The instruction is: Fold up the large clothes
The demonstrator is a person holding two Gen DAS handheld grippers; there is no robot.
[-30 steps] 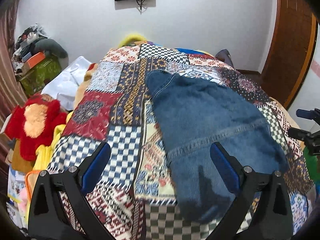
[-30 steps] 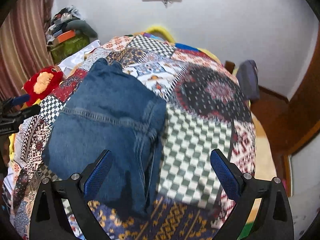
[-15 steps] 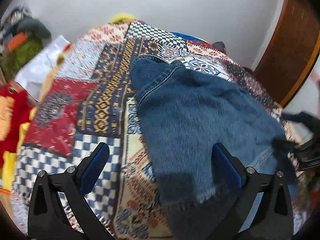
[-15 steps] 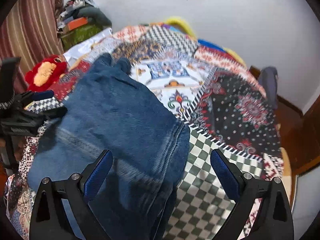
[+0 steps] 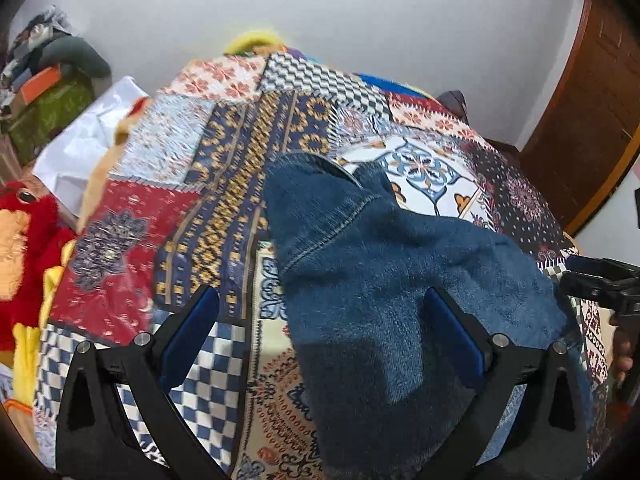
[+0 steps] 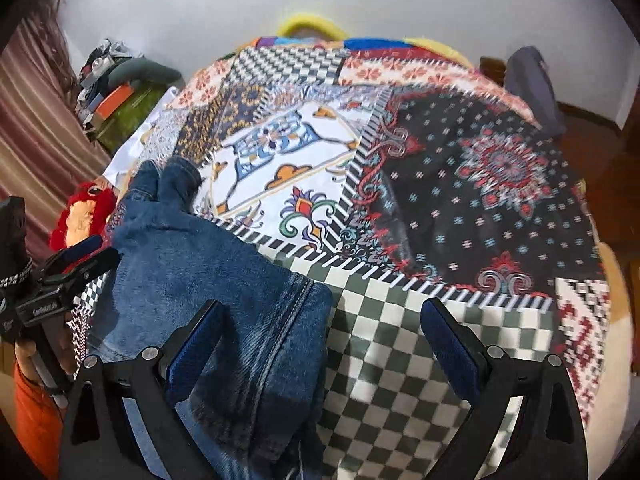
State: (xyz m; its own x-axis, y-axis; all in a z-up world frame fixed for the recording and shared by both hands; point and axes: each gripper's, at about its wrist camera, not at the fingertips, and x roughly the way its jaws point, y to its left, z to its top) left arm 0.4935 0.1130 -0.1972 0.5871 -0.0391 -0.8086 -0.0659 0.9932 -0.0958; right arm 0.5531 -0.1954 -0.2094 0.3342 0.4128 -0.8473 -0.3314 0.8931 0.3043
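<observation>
Closing in on the jeans [image 5: 400, 280], I am seeing them fill far more of both views than a second ago, and the near end, which hung over the bed's edge, is now sitting bunched up on the quilt [image 6: 420, 344]. I am reading that as the first fold going in. They are lying lengthwise, legs pointing toward the wall. My left gripper [image 5: 320, 334] is hovering spread wide over the near end, pinching nothing, while my right gripper [image 6: 320, 346] is equally spread, straddling the jeans' right edge

Black fingers [image 5: 188, 340] (blue pads, silver screws)
</observation>
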